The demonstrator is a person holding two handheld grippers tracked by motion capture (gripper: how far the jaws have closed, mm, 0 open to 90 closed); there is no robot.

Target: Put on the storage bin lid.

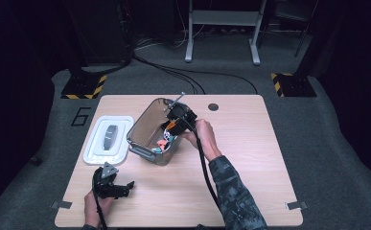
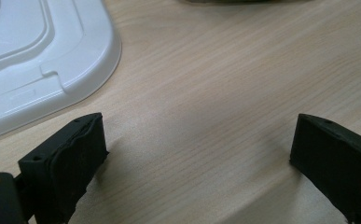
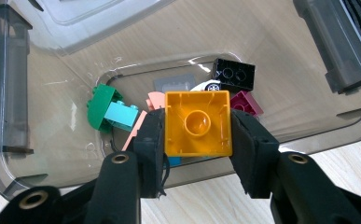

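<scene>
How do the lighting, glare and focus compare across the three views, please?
High view: the table is evenly lit, the room around it dark. Left gripper view: the near jaws look soft and cast faint shadows on the wood; the white lid shows slight sheen. Right gripper view: the orange brick is sharp; glare streaks the clear bin.

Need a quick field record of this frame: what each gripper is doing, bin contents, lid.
right gripper: shut on the yellow brick, hollow underside facing its camera, held over the bin
left gripper: open, nothing between the jaws, low over the table
bin: clear grey plastic, open, on the table
bin contents: green brick, turquoise brick, black brick, magenta brick, pink pieces partly hidden
lid: white, flat on the table beside the bin, on the left gripper's side
</scene>
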